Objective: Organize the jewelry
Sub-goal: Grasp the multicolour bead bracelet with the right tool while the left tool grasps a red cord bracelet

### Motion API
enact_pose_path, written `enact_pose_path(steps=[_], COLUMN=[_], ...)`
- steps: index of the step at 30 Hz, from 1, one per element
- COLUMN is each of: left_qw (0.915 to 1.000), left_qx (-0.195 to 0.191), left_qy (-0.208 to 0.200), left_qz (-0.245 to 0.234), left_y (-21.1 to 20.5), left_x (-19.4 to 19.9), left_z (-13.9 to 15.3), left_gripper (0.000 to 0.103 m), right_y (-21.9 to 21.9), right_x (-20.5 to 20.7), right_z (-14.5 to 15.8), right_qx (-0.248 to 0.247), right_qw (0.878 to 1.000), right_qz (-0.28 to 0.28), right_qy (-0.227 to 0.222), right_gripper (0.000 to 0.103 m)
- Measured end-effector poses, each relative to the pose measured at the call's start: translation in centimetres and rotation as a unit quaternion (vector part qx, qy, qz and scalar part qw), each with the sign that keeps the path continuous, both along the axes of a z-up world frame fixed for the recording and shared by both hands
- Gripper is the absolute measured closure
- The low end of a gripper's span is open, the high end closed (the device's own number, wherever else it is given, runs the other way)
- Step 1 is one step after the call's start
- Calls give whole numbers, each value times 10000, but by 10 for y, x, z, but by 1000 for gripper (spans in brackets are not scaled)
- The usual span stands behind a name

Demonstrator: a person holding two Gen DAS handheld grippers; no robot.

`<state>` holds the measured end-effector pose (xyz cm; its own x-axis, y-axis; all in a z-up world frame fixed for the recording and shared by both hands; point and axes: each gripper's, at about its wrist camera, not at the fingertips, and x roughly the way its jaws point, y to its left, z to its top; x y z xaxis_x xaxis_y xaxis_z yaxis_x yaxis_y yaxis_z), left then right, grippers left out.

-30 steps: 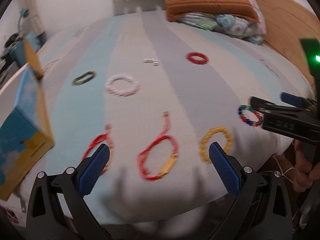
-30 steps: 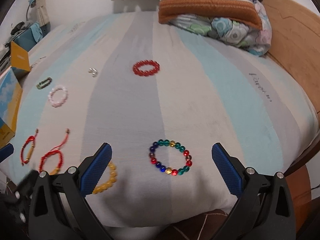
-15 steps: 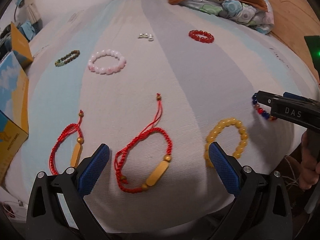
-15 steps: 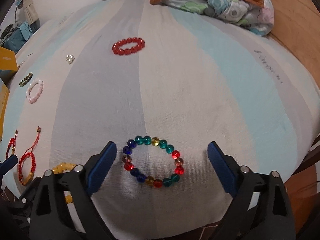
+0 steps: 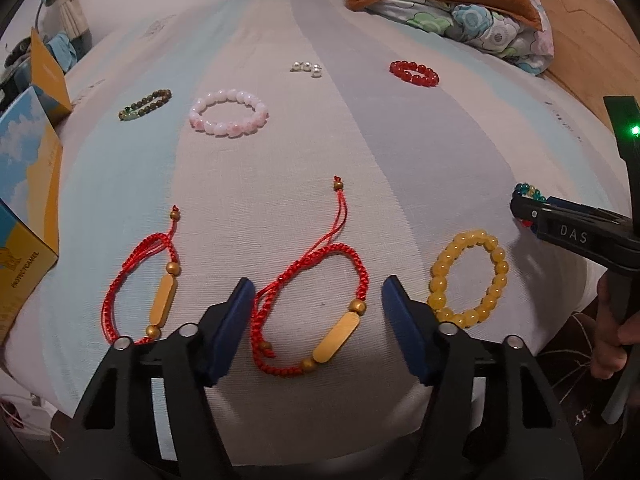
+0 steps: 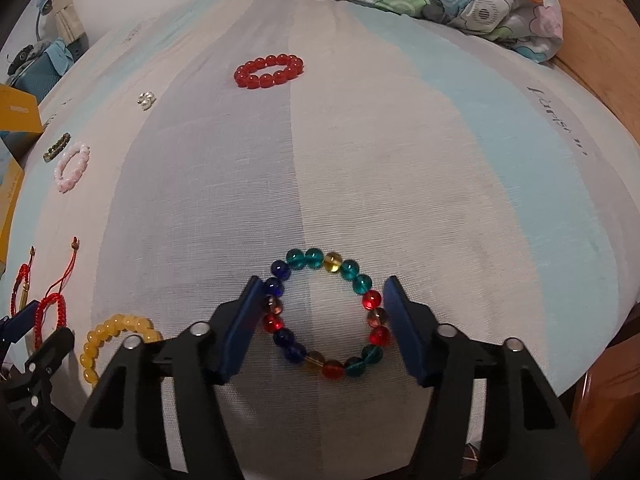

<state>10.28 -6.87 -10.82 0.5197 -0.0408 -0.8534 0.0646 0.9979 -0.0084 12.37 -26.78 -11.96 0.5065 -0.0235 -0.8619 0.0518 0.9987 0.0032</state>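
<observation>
Several bracelets lie on a striped bed. My left gripper [image 5: 318, 300] is open, its fingers on either side of a red cord bracelet with a gold bar [image 5: 310, 300]. A second red cord bracelet [image 5: 144, 284] lies to its left and a yellow bead bracelet [image 5: 468, 276] to its right. My right gripper [image 6: 322, 304] is open, its fingers straddling a multicoloured bead bracelet [image 6: 326, 312]; both pads are close to the beads. Farther back lie a red bead bracelet [image 6: 269, 71], a pink bead bracelet [image 5: 228, 117], a dark green bead bracelet [image 5: 145, 104] and small pearl pieces [image 5: 306, 68].
A blue and yellow cardboard box [image 5: 24, 208] stands at the bed's left edge. Folded blankets and a floral pillow [image 5: 472, 20] lie at the head of the bed. A wooden bed frame [image 6: 600, 40] runs along the right. The near mattress edge [image 6: 540, 384] drops off.
Both grippers have moved forward and down to the bed. Their jaws have narrowed, the left around the red cord bracelet and the right around the multicoloured bracelet.
</observation>
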Motion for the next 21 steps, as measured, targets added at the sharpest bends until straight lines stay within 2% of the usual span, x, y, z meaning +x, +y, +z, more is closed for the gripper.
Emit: enact_pose_path(steps=[5,8,11,12,21], left_qw=[9999,9997,9997,9997,9996], left_qx=[151,217,201,149,-11], left_qy=[71,118,167,202,278], left_qz=[-17,-6,25,15,-72], left_y=[-1,0,4,5,7], left_x=[0,0,0,1,-1], left_z=[-1,0,1,2,11], left_gripper=[51,60,80,91,92], right_y=[1,1,0,-1,-7], right_x=[-1,-3,-3,-4,-9], right_z=[1,1,1,2,11], right_qx=[23,32,53,65,180], right_qw=[10000,10000,10000,10000,9995], right_qz=[28,17,-2,-20,-149], right_qy=[-33,-47,-60,-62,-192], right_gripper=[64,72,82,85,86])
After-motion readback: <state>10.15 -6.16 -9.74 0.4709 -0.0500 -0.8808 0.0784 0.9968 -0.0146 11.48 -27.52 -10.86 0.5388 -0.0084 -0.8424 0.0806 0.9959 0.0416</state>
